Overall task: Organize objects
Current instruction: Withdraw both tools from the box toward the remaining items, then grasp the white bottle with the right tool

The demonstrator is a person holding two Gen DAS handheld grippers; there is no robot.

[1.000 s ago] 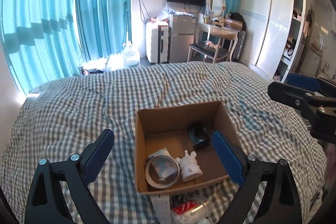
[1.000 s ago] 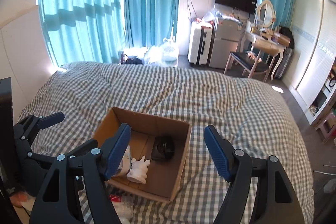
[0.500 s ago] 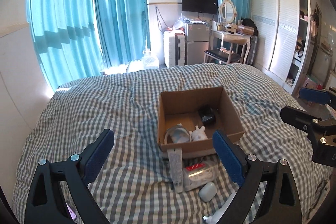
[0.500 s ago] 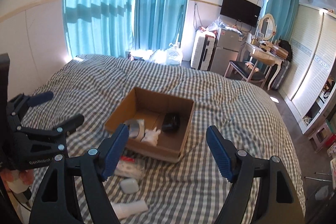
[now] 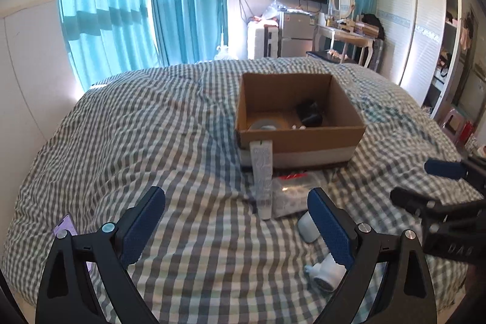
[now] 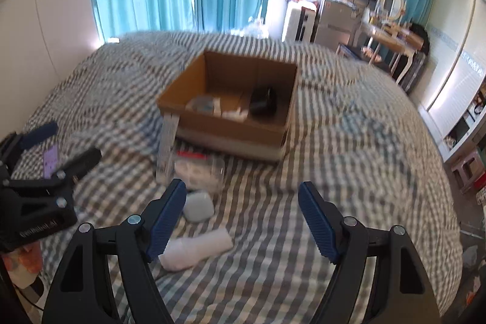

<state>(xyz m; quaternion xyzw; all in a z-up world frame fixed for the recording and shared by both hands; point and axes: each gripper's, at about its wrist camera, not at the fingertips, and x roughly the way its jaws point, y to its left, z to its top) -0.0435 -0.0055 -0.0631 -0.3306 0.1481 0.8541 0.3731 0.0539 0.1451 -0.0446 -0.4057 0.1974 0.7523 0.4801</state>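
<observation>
I've pulled both grippers back from over the cardboard box (image 5: 299,114) toward the near edge of the bed (image 5: 152,126); box now sits farther off, only the black item (image 5: 309,112) and tape roll (image 5: 263,125) tops showing past its front wall. New in left wrist view: white tube (image 5: 261,178), clear packet (image 5: 291,190), small white case (image 5: 306,228), white bottle (image 5: 326,272), purple phone (image 5: 64,225) at near left edge. Right gripper (image 5: 425,182) sits lower on the right than before.

Left tongs (image 5: 237,220) agape, right tongs (image 6: 243,217) agape, both unladen
</observation>
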